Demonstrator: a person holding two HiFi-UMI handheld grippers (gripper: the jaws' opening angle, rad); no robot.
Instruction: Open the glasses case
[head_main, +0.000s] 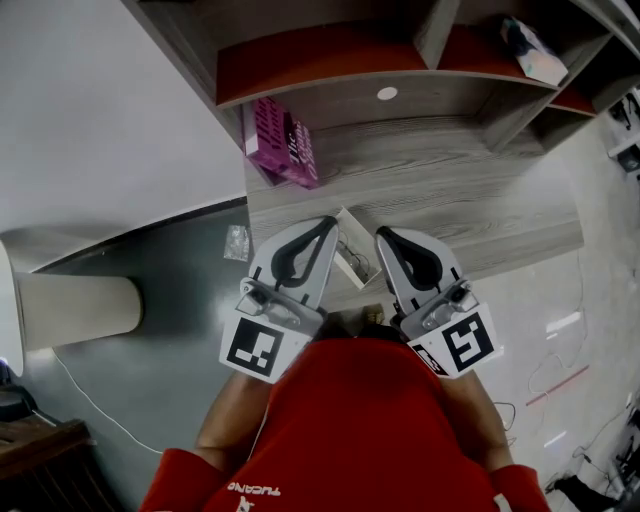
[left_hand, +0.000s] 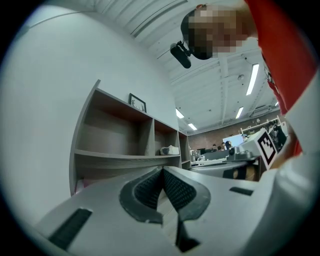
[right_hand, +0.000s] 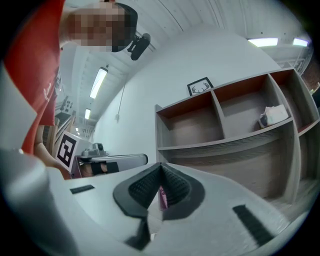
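The left gripper (head_main: 326, 224) and the right gripper (head_main: 384, 236) are sitting side by side, both pointing out over the wooden surface (head_main: 450, 190). Each gripper is pressing its two dark pads together at the tips, and nothing is caught in them. The glasses case (head_main: 352, 262) is lying on the surface, down between the two grippers and just under their tips. The grippers are covering its sides, so only a pale edge and a dark middle are showing, and I cannot tell if its lid is up or down. The person's red top (head_main: 360, 420) is hiding the hands. A pink box (head_main: 283, 143) is standing ahead of the left gripper, a bit to its left. In the right gripper view, a thin pink strip (right_hand: 163, 197) is peeking through the gap behind the pads
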